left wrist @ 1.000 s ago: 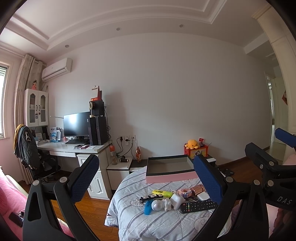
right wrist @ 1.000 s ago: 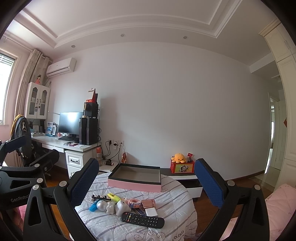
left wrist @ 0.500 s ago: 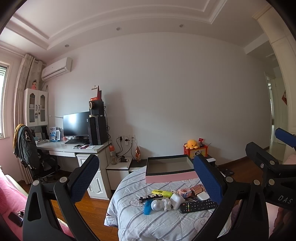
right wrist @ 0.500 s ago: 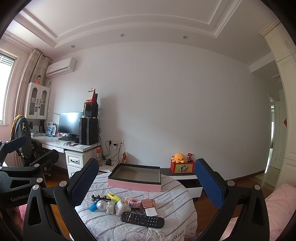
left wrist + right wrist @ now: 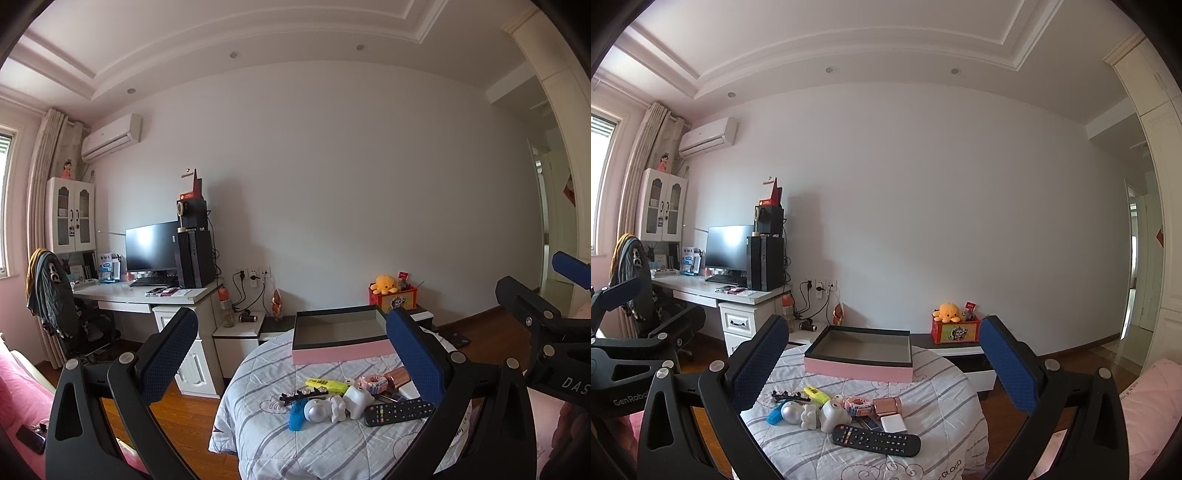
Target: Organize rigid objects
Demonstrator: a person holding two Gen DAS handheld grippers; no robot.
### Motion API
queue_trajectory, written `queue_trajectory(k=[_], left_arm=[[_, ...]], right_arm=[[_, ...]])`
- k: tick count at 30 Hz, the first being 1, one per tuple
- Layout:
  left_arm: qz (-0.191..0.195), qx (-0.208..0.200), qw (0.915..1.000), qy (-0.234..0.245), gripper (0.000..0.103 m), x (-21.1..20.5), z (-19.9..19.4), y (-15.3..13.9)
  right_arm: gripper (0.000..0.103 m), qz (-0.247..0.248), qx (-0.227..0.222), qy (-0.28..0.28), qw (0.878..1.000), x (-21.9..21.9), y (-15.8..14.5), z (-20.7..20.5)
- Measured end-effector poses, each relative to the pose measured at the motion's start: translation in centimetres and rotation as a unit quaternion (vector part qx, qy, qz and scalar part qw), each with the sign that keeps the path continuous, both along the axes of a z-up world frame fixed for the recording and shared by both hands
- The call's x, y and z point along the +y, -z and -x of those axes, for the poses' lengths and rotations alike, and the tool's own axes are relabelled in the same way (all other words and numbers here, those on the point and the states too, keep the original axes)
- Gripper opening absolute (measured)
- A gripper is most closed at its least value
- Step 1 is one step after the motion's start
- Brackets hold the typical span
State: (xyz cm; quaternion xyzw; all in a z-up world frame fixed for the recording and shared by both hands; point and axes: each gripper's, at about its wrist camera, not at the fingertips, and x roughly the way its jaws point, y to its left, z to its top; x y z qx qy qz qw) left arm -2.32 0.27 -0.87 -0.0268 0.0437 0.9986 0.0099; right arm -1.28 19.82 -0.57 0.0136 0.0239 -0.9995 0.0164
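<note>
Ahead, both grippers hang wide open and empty, well short of the remote (image 5: pixel 875 439) and small clutter lying before the pink box (image 5: pixel 857 354) on the tabletop (image 5: pixel 945 398).

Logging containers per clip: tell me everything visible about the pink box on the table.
The box is a shallow, open rectangular tray: pink outer walls, dark rim, grey-looking inside, seemingly cardboard. It looks empty as far as can be seen. It lies flat at the far side of the table, on its striped cloth, apart from the clutter nearer the cameras. Nothing touches it.
</note>
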Motion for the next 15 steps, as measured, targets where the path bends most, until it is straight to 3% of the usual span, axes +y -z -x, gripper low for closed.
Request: queue_trajectory(k=[9,15], left_arm=[[-0.002,-0.012,0.9999,-0.008,0.103,0.3,3.9,0.7],[-0.002,-0.045,0.999,-0.006,0.103,0.6,7.6,2.2]], right_arm=[[0.103,-0.007,-0.004,0.005,1.0,0.2,0.0,3.1],[0.103,-0.003,-0.026,0.004,1.0,0.5,1.3,6.5]])
